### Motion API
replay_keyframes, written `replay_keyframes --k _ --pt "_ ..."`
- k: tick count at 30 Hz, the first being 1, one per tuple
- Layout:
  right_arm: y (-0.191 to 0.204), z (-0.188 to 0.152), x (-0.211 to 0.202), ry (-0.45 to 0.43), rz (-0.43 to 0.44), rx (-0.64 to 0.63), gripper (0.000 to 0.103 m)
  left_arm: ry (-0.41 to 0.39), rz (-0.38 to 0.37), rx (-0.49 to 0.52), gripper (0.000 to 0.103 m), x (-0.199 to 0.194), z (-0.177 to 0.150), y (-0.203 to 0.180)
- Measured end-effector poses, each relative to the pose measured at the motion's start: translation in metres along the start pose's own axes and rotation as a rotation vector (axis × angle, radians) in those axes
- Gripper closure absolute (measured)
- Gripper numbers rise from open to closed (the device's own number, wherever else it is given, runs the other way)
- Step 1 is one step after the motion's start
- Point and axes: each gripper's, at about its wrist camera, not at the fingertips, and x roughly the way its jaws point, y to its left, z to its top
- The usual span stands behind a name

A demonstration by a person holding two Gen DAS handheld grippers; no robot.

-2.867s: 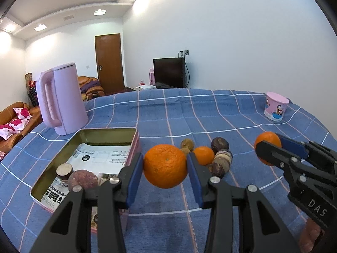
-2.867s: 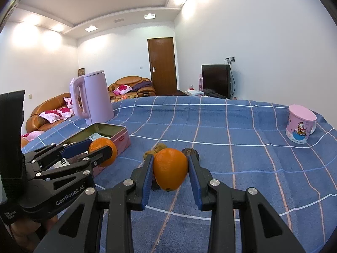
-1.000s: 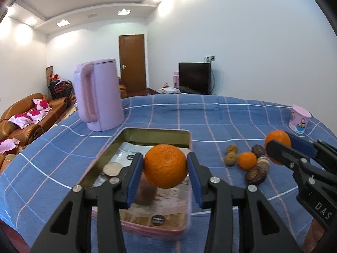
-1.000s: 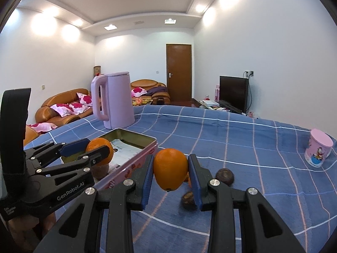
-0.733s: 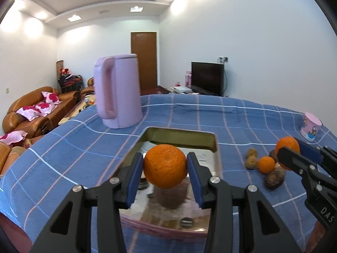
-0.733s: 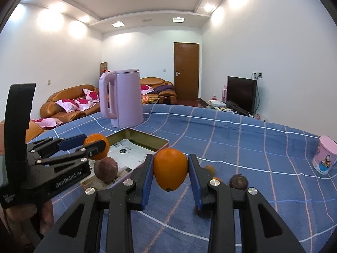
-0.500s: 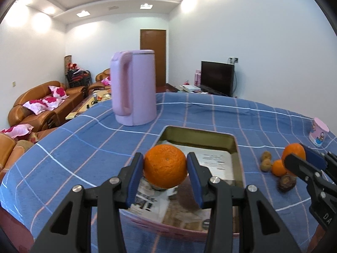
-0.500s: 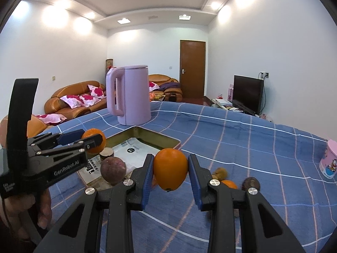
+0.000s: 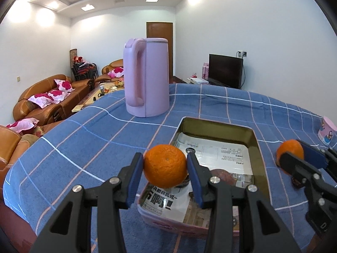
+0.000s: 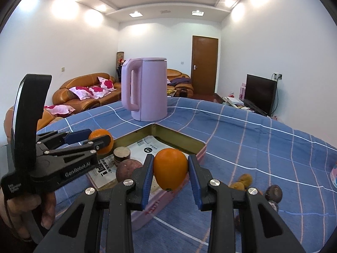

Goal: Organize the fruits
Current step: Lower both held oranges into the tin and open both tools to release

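Note:
My left gripper is shut on an orange and holds it above the near left corner of the open tin box. My right gripper is shut on a second orange above the tin's near right side. The tin is lined with newspaper and holds a purple passion fruit and a cut brown fruit. The right gripper and its orange show at the right of the left wrist view. The left gripper and its orange show at the left of the right wrist view.
A tall pink kettle stands on the blue checked tablecloth behind the tin. Several small fruits lie on the cloth right of the tin. A pink cup stands far right. The table edge drops off at the left.
Both grippers have moved left over the tin with their oranges still held. The loose fruits have slid off to the right of both views.

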Motion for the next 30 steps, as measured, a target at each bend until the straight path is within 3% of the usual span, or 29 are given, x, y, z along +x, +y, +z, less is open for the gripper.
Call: replay_keyframes --k 30 --pt "0.003 0.0 0.055 0.151 0.039 0.032 0.068 0.06 -0.023 0.064 0.057 0.011 -0.012 -0.013"
